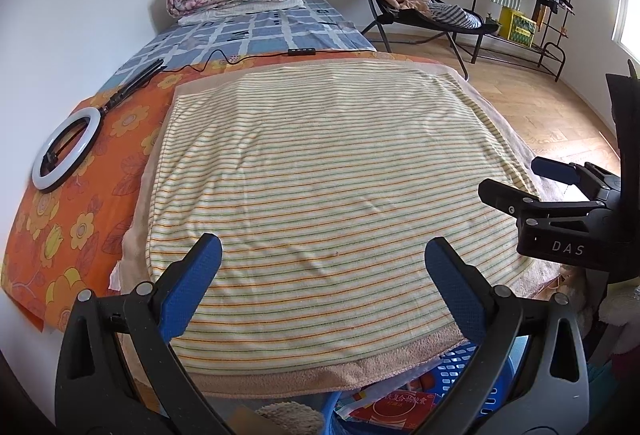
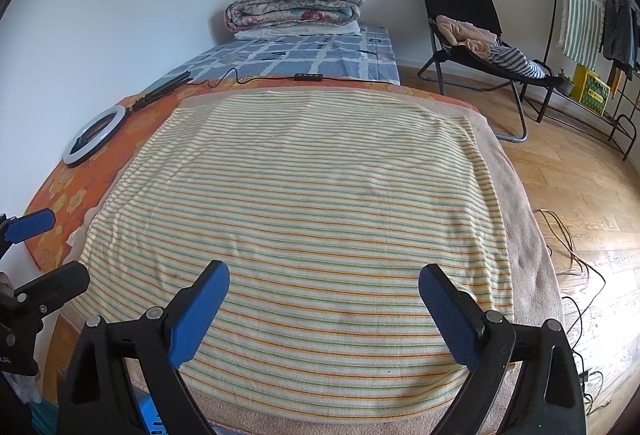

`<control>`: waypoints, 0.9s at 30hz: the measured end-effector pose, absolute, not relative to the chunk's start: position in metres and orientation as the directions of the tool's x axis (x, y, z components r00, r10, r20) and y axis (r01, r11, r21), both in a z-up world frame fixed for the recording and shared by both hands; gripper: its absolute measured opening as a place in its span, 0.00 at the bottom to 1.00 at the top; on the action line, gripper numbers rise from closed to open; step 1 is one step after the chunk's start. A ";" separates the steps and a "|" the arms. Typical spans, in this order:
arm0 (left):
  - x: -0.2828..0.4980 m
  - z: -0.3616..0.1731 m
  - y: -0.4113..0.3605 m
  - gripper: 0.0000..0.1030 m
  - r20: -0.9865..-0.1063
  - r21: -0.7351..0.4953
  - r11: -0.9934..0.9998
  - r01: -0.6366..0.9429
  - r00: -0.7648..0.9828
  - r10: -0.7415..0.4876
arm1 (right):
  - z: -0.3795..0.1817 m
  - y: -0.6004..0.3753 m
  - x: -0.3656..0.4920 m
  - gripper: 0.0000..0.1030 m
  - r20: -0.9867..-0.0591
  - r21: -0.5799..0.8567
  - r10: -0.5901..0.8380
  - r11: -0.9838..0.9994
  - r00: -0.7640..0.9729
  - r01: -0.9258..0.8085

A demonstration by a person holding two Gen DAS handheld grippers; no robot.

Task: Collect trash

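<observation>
The left gripper hangs over the striped towel with its fingers spread wide and nothing between them; the right gripper does likewise, wide apart and holding nothing; below the towel's near edge sits a blue basket with what looks like trash, a red packet, inside.

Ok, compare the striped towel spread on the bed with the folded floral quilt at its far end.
The yellow-striped towel lies flat in one layer; the pink floral quilt is folded into a thick stack. The towel has thin orange and green lines; the quilt has flower prints. The towel is nearest the grippers; the quilt sits against the wall. Both rest on the bed.
</observation>
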State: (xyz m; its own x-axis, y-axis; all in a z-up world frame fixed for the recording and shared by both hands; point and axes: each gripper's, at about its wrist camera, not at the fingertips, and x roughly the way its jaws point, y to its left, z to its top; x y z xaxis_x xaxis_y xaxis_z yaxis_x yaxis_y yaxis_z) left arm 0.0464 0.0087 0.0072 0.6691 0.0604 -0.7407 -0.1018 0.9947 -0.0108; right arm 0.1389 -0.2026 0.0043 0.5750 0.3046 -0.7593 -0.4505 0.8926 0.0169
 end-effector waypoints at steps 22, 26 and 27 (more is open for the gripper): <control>0.046 0.007 0.008 1.00 -0.740 -0.009 0.995 -0.104 0.669 0.063 | 0.000 -0.203 0.141 0.94 -0.766 0.025 0.303 0.895 0.567 -0.445; 0.046 0.006 0.008 1.00 -0.742 -0.009 0.995 -0.103 0.668 0.063 | 0.000 -0.204 0.141 0.94 -0.765 0.022 0.302 0.895 0.569 -0.445; 0.046 0.007 0.008 1.00 -0.741 -0.009 0.995 -0.103 0.668 0.063 | 0.000 -0.204 0.141 0.94 -0.765 0.023 0.302 0.896 0.568 -0.444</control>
State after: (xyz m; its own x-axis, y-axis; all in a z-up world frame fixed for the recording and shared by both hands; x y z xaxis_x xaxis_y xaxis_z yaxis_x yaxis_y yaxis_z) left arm 0.0465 0.0083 0.0068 0.6681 0.0629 -0.7414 -0.1033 0.9946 -0.0087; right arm 0.1408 -0.2045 -0.0003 0.5684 0.3017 -0.7654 -0.4443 0.8956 0.0230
